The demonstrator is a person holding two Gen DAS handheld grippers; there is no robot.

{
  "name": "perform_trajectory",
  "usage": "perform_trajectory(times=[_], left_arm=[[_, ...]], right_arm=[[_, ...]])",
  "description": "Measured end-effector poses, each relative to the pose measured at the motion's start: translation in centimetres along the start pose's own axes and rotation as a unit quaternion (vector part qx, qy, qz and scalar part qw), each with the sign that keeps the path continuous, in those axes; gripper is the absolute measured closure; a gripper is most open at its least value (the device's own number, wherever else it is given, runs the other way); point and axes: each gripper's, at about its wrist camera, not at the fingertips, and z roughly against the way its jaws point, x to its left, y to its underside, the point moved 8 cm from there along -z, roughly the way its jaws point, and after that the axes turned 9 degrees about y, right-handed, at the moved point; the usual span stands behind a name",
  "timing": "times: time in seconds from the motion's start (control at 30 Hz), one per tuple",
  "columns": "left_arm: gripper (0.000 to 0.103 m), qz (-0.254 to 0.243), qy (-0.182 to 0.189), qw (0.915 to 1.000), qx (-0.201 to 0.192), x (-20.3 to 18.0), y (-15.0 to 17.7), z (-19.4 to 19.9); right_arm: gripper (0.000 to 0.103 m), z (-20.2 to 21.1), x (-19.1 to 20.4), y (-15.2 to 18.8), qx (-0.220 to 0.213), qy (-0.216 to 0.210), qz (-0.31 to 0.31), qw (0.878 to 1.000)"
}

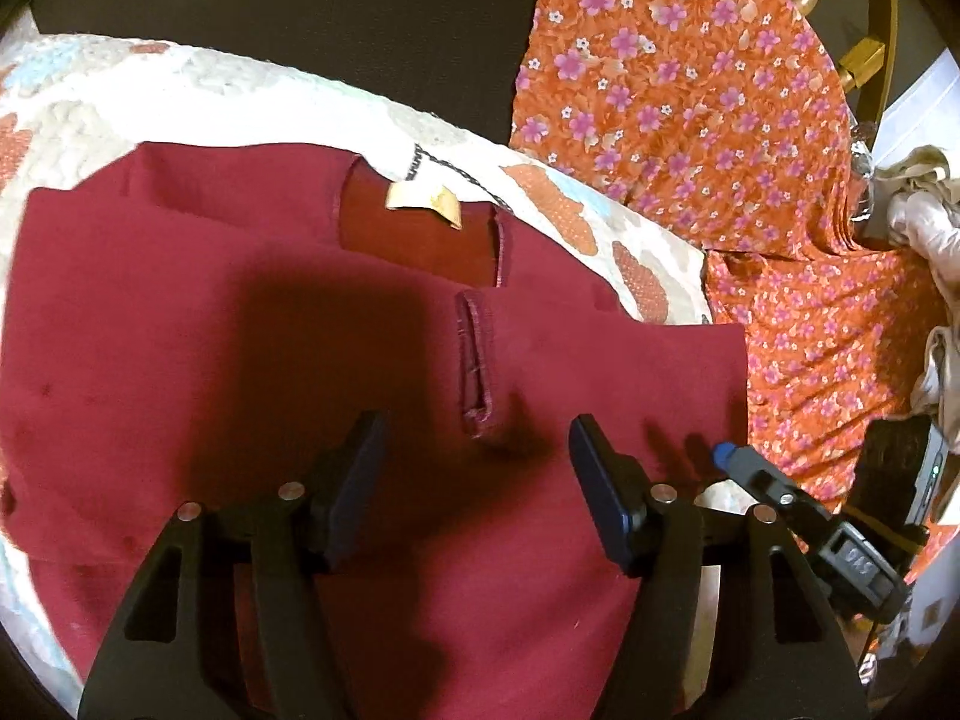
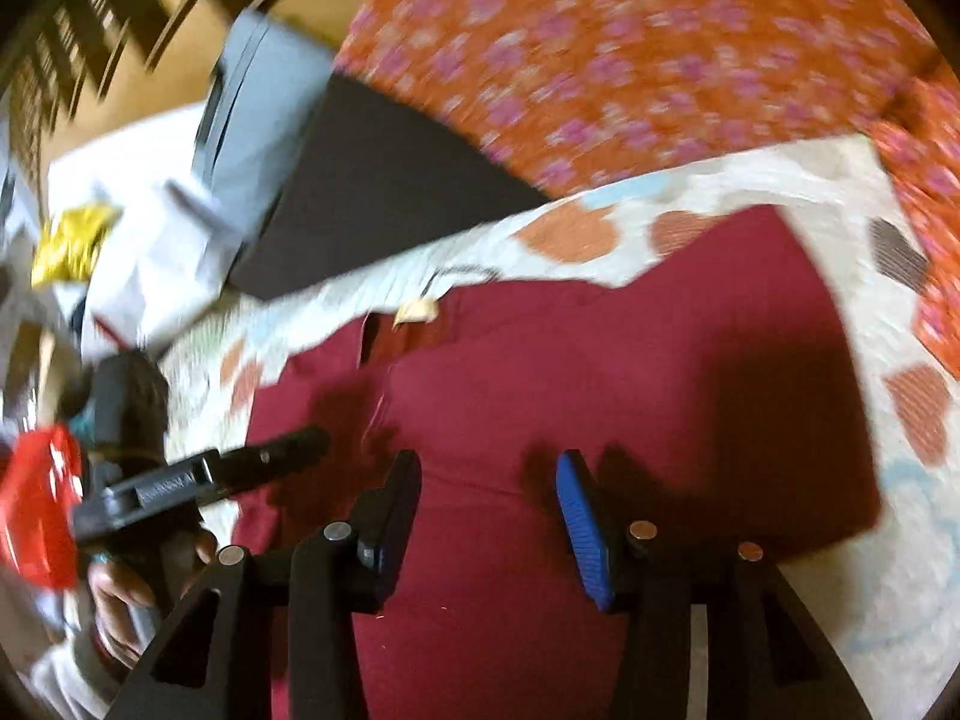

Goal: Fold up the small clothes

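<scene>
1. My left claw [image 1: 474, 468] is spread wide, and nothing is between its two fingers.
2. It hangs over the dark red garment [image 1: 300, 360], close above the cloth. I see its shadow on the fabric just below the fingertips, but I cannot tell if they touch it.
3. My right claw [image 2: 486, 510] is also wide apart and holds nothing. Its blue pad [image 2: 585, 534] faces inward, and only red cloth shows in the gap.
4. The right wrist view is blurred, so I think this claw is a little above the garment [image 2: 540, 390], but I am not sure about contact.
5. The garment lies spread flat on a quilt [image 1: 120, 102] with orange and pale blue patches. The quilt shows around it on the far side and at the right.
6. The neck opening [image 1: 414, 228] lies at the far side, with a small beige label [image 1: 426, 204] inside it. A stitched slit [image 1: 474, 360] in the cloth is just ahead of the left claw.
7. An orange cloth with pink flowers [image 1: 690, 90] lies to the right, beside the quilt edge and close to the garment's right edge.
8. In the left wrist view, the tip of the right claw [image 1: 744, 462] sits at the right edge of the garment.
9. In the right wrist view, the left claw [image 2: 270, 456] reaches over the garment's left edge.
</scene>
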Motion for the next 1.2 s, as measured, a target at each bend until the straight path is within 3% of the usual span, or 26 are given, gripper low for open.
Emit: perform_trajectory(times=[0.2,0.23,0.27,0.3,0.37,0.43,0.53,0.63,0.7,0.77,0.93,1.03,1.13,1.2], left_arm=[[0.04,-0.01,-0.037,0.9993,0.003,-0.9,-0.8,-3.7],[0.048,-0.015,-0.04,0.9991,-0.002,-1.2,-1.0,-4.1],[0.072,-0.019,-0.042,0.9989,0.0,-1.4,-1.2,-4.5],[0.086,-0.023,-0.055,0.9982,0.006,-1.5,-1.3,-5.0],[0.09,-0.025,-0.071,0.9971,0.004,-1.5,-1.7,-5.1],[0.091,-0.034,-0.063,0.9974,-0.006,-2.3,-2.3,-3.8],[0.092,-0.079,-0.07,0.9927,-0.057,-3.1,-3.9,1.4],[0.092,-0.071,-0.087,0.9898,-0.088,-0.8,-4.5,6.3],[0.092,-0.059,-0.122,0.9859,-0.099,2.0,-4.4,8.6],[0.092,-0.032,-0.158,0.9818,-0.101,5.7,-4.0,9.8],[0.092,0.019,-0.187,0.9779,-0.091,11.1,-2.5,9.9],[0.092,0.016,-0.185,0.9783,-0.092,11.4,-1.8,9.5],[0.092,0.002,-0.192,0.9771,-0.091,11.0,-1.5,9.2],[0.092,0.001,-0.187,0.978,-0.094,10.9,-1.5,9.2]], right_arm=[[0.058,2.3,-3.2,-1.1,-0.034,-0.013,-0.081,0.996],[0.058,2.7,-3.5,-1.3,-0.042,-0.009,-0.084,0.996],[0.058,2.8,-3.7,-1.4,-0.048,-0.004,-0.085,0.995],[0.058,3.0,-4.0,-1.7,-0.056,0.0,-0.087,0.995],[0.058,3.4,-4.6,-2.1,-0.075,0.023,-0.085,0.993],[0.058,3.9,-5.5,-2.2,-0.091,0.065,-0.076,0.991],[0.058,5.0,-6.2,-2.8,-0.116,0.077,-0.082,0.987],[0.058,5.8,-6.0,-3.2,-0.13,0.071,-0.086,0.985],[0.058,5.7,-5.5,-3.2,-0.128,0.071,-0.077,0.986],[0.058,4.9,-4.4,-3.2,-0.118,0.066,-0.062,0.989],[0.058,1.6,-0.7,-2.5,-0.063,0.089,0.024,0.994],[0.058,0.3,-0.6,-2.1,-0.052,0.117,0.041,0.991],[0.058,-3.0,-1.8,-0.7,0.017,0.152,0.048,0.987],[0.058,-3.1,-2.5,-1.1,0.021,0.144,0.037,0.989]])
